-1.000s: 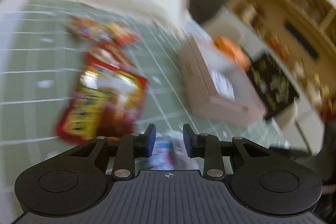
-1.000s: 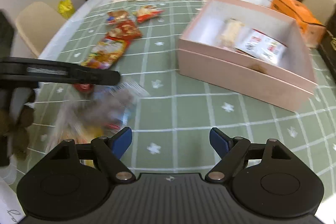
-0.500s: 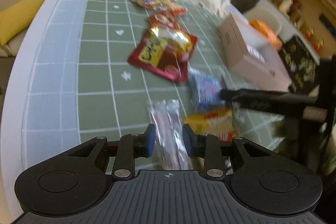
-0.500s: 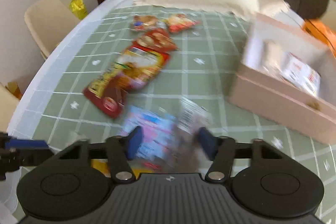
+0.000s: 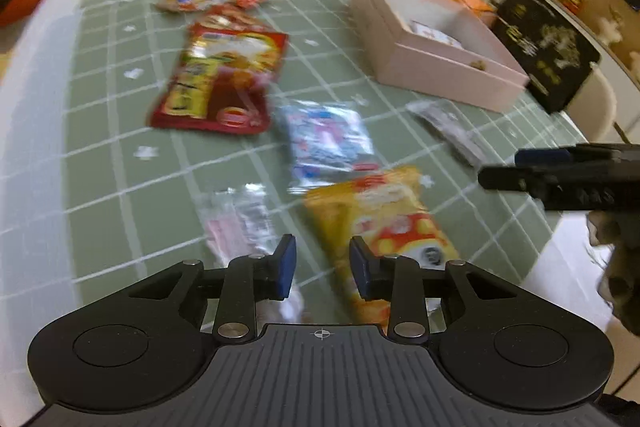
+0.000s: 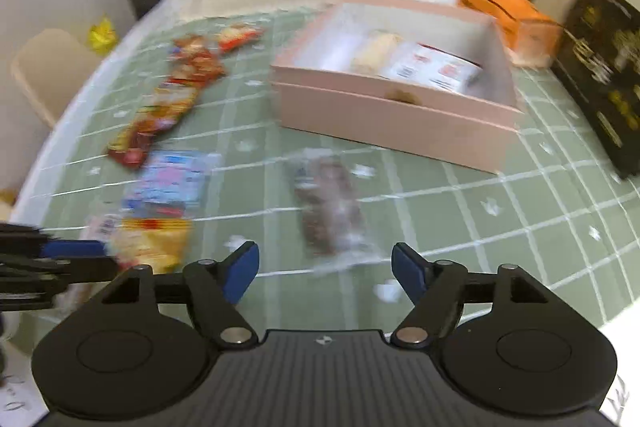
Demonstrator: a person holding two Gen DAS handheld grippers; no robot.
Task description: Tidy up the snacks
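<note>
Snacks lie scattered on your green checked surface; the clear packet of brown snack sits mid-frame, just ahead of your wide-open, empty right gripper. Your left gripper is part-open, empty. Next, probably close on it and carry it to the pink cardboard box, upper right.

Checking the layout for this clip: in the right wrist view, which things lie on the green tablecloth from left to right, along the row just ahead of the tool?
Yellow snack bag → blue and pink snack packet → clear wrapper with brown contents; behind that wrapper, further right, the open pink cardboard box.
</note>
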